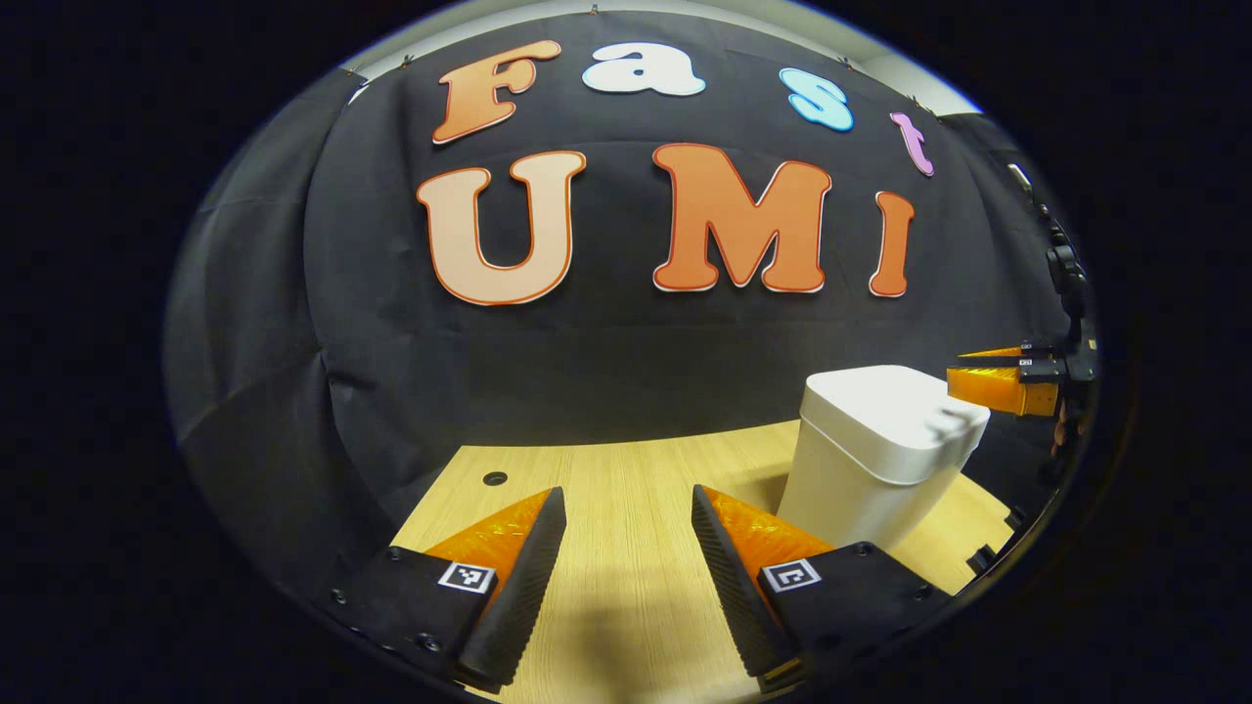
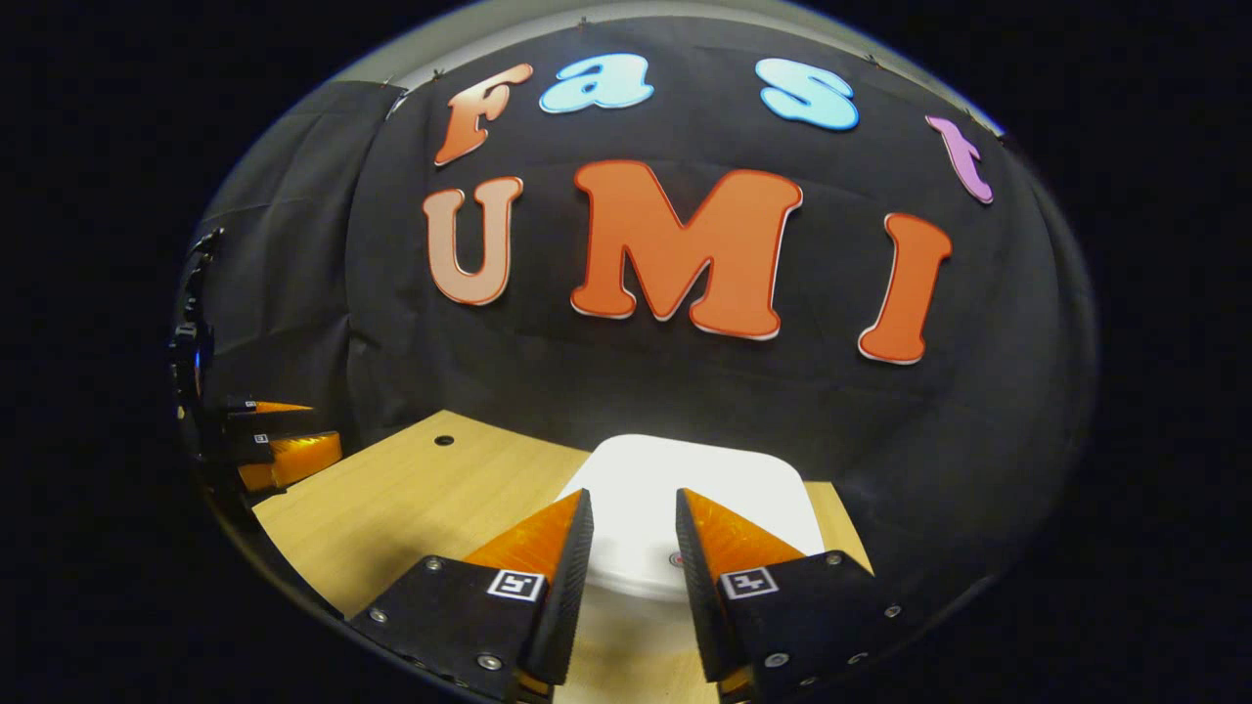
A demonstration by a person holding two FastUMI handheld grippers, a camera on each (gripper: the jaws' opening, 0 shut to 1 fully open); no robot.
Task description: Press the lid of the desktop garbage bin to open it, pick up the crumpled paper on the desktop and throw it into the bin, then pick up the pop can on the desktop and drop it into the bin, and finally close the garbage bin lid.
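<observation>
Fingers on my left gripper (image 1: 628,533) stand well apart over the bare wooden desktop (image 1: 626,469), holding nothing and touching nothing. On my right gripper (image 2: 634,533) the gap is narrower but still open, also empty, and hangs above the shut white lid (image 2: 685,479) of the garbage bin (image 1: 880,460); whether the tips touch the lid I cannot tell. From the left gripper view the bin stands upright at the right side of the desk, its base hidden behind my left finger, and the right gripper shows above its far edge, cut off and blurred. From the right gripper view the bin's body is hidden under its lid, and the left gripper sits half cut off at the far left edge.
</observation>
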